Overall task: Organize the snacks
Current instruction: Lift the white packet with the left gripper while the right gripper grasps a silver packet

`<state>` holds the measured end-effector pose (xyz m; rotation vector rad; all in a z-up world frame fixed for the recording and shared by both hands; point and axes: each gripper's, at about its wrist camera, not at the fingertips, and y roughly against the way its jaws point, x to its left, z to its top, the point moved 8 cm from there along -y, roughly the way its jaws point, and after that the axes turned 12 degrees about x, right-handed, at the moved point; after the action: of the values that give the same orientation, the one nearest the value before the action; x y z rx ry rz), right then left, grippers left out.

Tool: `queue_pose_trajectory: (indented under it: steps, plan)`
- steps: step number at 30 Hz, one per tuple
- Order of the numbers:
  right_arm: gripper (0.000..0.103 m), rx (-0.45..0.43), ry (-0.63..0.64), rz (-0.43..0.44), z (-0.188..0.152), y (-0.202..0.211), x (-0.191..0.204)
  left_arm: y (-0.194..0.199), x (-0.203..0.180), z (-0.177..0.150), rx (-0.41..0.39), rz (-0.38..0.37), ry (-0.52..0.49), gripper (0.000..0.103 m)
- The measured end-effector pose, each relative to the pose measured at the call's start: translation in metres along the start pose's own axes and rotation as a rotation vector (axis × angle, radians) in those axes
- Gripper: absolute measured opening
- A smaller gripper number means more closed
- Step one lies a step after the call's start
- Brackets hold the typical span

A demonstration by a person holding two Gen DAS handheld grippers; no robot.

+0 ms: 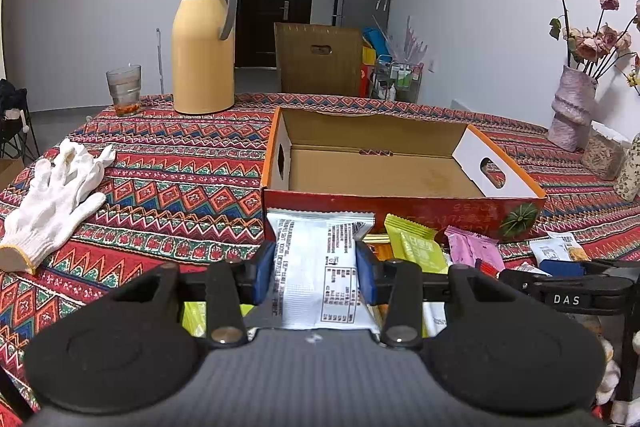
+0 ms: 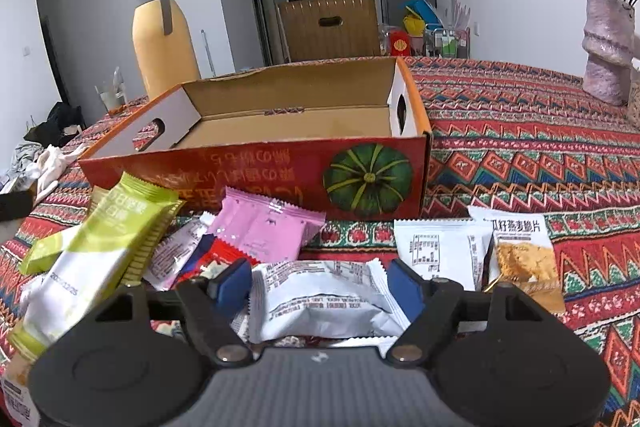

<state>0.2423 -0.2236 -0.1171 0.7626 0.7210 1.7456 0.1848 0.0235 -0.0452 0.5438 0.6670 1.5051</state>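
Your left gripper (image 1: 315, 273) clamps a white printed snack packet (image 1: 316, 267) upright between its blue pads. Your right gripper (image 2: 320, 289) stands half open around a crumpled white packet (image 2: 324, 301), pads apparently not pressing. Beyond both, the open red cardboard box (image 2: 280, 167) waits on the patterned tablecloth (image 1: 168, 171).

Yellow flask (image 1: 203, 47) stood at tabletop's (image 1: 180, 163) far edge, glass (image 1: 124, 89) left of it. White gloves (image 1: 56, 195) lay left. Vase (image 1: 572, 107) with wilted flowers (image 1: 592, 35) stood right.
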Motion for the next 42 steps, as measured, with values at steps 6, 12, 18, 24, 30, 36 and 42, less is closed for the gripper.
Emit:
queue_pose_trajectory:
  steps: [6, 12, 18, 24, 30, 36, 42]
  plan:
    - [0.056, -0.008, -0.003, 0.022, -0.004, 0.003, 0.000, 0.001, 0.000, -0.002, 0.000, -0.002, 0.005, 0.043]
    - [0.032, -0.015, -0.061, 0.042, -0.004, 0.007, -0.009, 0.002, 0.001, -0.001, 0.000, 0.000, 0.010, 0.043]
    - [0.029, -0.075, -0.085, 0.046, -0.001, 0.020, -0.013, 0.003, 0.001, 0.003, -0.004, 0.005, 0.010, 0.043]
    - [0.029, -0.147, -0.076, 0.049, 0.012, 0.041, -0.009, 0.002, -0.005, 0.015, -0.013, 0.006, 0.004, 0.043]
    - [0.029, -0.224, -0.049, 0.048, 0.041, 0.059, -0.002, -0.002, -0.013, 0.037, -0.032, 0.008, -0.002, 0.043]
    - [0.029, -0.265, -0.025, 0.029, 0.080, 0.057, 0.004, -0.012, -0.022, 0.065, -0.054, 0.011, -0.003, 0.043]
    - [0.029, -0.257, -0.010, 0.014, 0.115, 0.036, 0.010, -0.031, -0.030, 0.091, -0.067, 0.010, 0.009, 0.043]
